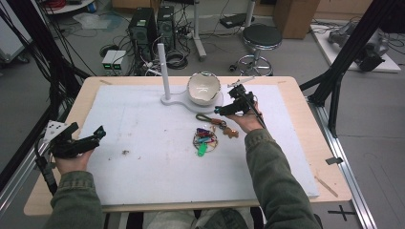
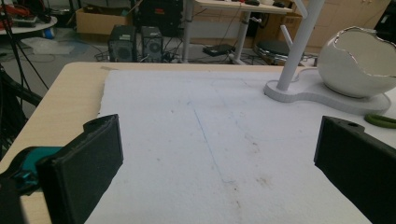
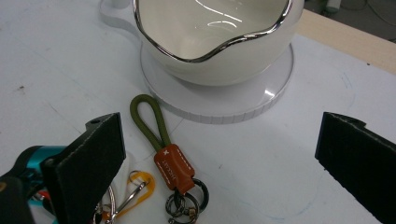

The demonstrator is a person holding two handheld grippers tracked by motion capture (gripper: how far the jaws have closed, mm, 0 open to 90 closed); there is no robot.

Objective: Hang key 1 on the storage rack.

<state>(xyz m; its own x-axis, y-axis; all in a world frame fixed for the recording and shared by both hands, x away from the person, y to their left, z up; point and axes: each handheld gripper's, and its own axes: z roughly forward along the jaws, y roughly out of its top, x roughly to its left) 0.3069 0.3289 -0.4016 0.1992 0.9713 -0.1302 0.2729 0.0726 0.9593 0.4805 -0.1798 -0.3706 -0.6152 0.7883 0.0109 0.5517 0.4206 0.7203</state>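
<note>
Keys and rings lie in a small heap on the white mat, and the right gripper [image 1: 220, 110] hangs just above one of them with its jaws wide apart and nothing between them. It looks ready to pick up the key strap [image 3: 161, 140], a green cord loop with an orange leather tab and dark metal rings at its end. The strap lies flat on the mat, just in front of the round base of the white bowl [image 3: 210, 42]. A bunch of bright key tags [image 1: 204, 138] lies near it, toward the person.

To do this well, the gripper should come straight down so the cord or the tab sits between the two jaws, then squeeze. It should stay off the bowl's base.

The left gripper [image 1: 98, 134] rests at the left edge of the surface [image 1: 86, 95], far from the keys. Its jaws are wide apart too, and it holds nothing.

A white peg stand [image 1: 162, 67] shares the base with the bowl. The mat has a few brown spots. Behind the surface are computer boxes, a black stool [image 1: 261, 38] and many cables on the floor.
</note>
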